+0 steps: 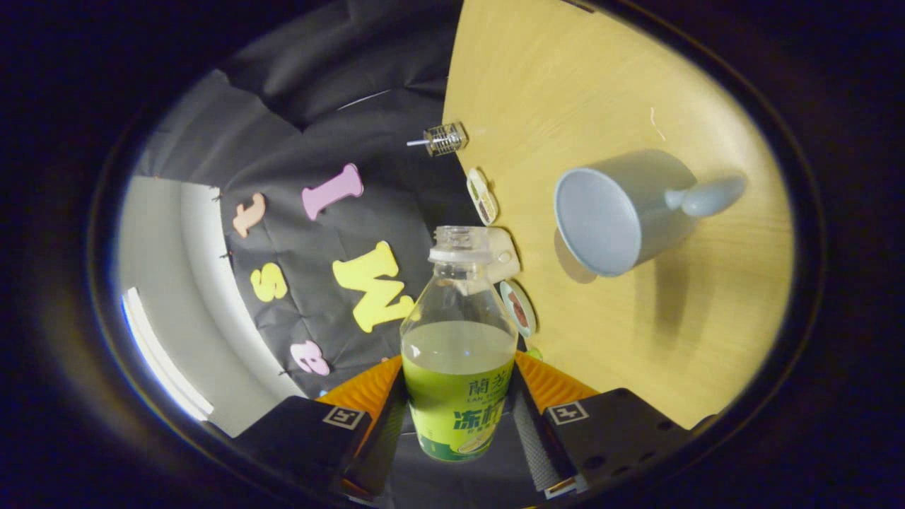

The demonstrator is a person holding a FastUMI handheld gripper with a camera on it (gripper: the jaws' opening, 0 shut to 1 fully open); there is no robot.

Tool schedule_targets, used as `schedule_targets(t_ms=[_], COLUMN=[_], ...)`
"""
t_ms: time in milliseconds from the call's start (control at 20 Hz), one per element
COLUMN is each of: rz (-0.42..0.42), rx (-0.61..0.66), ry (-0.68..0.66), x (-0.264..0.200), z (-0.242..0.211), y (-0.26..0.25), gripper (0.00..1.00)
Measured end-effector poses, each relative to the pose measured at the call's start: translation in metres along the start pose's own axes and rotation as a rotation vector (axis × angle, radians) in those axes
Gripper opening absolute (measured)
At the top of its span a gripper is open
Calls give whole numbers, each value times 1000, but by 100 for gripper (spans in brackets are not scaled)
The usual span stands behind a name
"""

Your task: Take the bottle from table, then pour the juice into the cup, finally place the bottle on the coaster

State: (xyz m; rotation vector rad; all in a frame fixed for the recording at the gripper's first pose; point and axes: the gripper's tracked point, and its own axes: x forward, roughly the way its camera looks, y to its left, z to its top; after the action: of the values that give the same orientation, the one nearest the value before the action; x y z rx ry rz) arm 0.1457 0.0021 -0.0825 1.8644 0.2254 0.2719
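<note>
Two fingers of the claw [458, 417] are clamped on the open bottle [459, 353], which is tilted with its neck pointing ahead. The cup [622, 212] stands on the counter [565, 85], beyond and to the right of the mouth, not yet under it.

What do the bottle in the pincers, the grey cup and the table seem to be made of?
Bottle, clamped in the gripper: likely clear plastic, since the juice shows through, with a glossy green label. Cup: grey, matte and smooth, perhaps ceramic or plastic; I can't tell which. Table: pale wood or wood-look laminate, with faint grain lines.
</note>
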Motion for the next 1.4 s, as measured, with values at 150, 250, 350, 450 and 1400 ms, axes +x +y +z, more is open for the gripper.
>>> schedule_targets(t_ms=[150,250,350,450,1400], rz=[-42,-89,-109,-123,-159], rx=[-148,-256,-361,-459,-1296], ry=[4,1,-19,-40,-109], x=[0,-2,-11,-15,-26], z=[1,3,7,10,0], y=[-5,-6,3,10,111], gripper=[79,79,79,79,80])
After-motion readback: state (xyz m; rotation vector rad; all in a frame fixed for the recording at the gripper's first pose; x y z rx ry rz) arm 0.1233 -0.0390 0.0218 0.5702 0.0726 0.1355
